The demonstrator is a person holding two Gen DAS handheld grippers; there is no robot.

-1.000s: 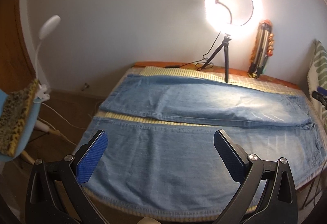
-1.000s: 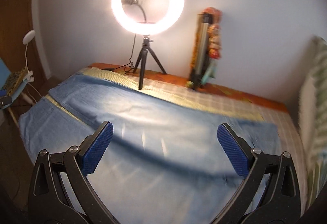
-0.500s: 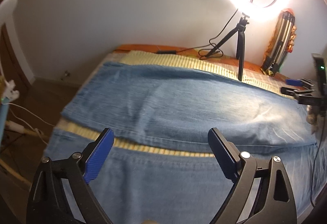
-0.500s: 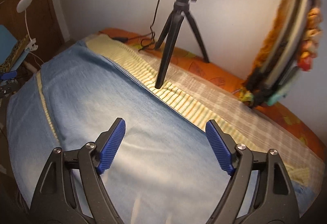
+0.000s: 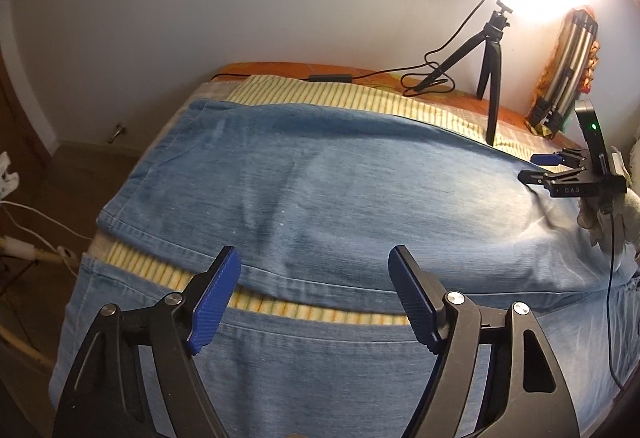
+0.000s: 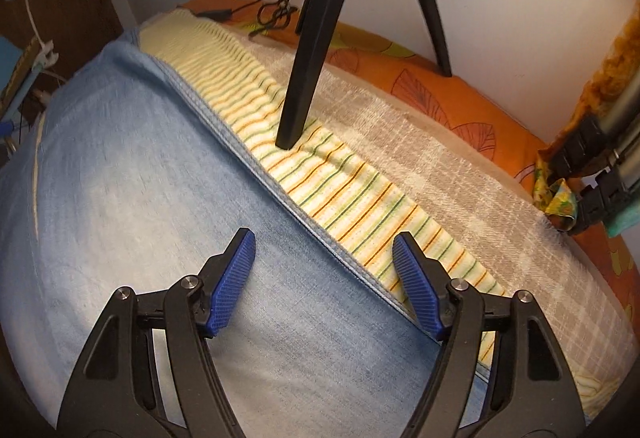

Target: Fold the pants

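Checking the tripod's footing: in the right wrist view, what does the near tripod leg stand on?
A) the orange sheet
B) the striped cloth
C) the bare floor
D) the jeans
B: the tripod leg ends on the striped cloth, just beyond the jeans edge.

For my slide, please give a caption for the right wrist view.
Right gripper, jaws closing, straddles the far edge of the jeans beside the striped cloth; nothing gripped.
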